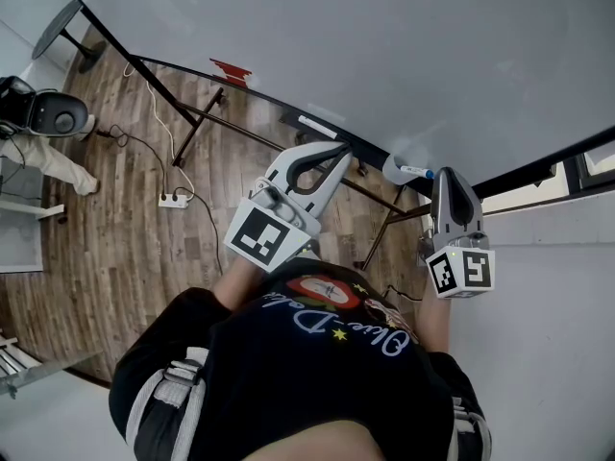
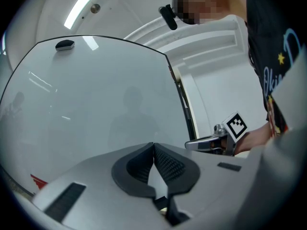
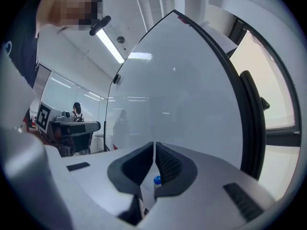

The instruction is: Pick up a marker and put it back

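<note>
While the person (image 1: 288,363) is facing the blank whiteboard (image 1: 384,46), step: picking up is looking done; putting back is waiting.
Right hand-held gripper (image 3: 154,145): pinching the blue-capped marker (image 1: 415,172), close to the board's lower corner.
Left hand-held gripper (image 2: 153,146): pressing together on nothing.
Next move: likely calling for lowering the marker level, then spreading.
Room: wooden floor (image 1: 115,248) and power strip (image 1: 173,200) showing below.
</note>
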`<state>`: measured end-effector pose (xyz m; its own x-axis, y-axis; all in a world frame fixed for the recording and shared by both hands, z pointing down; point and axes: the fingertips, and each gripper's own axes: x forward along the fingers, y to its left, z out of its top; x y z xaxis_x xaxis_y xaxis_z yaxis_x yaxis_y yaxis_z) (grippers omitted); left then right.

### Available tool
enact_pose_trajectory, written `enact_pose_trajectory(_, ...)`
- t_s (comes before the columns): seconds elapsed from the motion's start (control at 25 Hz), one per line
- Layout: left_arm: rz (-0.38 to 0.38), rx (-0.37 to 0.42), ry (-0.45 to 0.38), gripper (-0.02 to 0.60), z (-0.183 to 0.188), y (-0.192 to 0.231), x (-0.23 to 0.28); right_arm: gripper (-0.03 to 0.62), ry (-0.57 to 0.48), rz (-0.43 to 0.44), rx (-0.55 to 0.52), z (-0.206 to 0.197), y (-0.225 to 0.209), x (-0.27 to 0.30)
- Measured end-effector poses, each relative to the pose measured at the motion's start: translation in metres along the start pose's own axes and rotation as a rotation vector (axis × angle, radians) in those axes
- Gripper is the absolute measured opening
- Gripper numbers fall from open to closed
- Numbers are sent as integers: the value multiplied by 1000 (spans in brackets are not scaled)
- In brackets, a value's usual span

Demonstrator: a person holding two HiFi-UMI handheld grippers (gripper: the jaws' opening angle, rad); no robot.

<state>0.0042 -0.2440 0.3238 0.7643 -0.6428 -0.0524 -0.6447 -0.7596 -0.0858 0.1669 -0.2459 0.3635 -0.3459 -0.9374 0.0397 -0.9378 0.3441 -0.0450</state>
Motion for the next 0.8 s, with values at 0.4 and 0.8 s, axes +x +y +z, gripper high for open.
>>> enact_pose_trajectory(0.4, -16, -3, 4, 3, -1, -2, 1, 2, -1, 3, -1, 9, 8, -5)
enact_pose_trajectory(0.8, -22, -6, 3, 3, -1, -1, 0, 0, -2, 2, -23, 10, 10, -6)
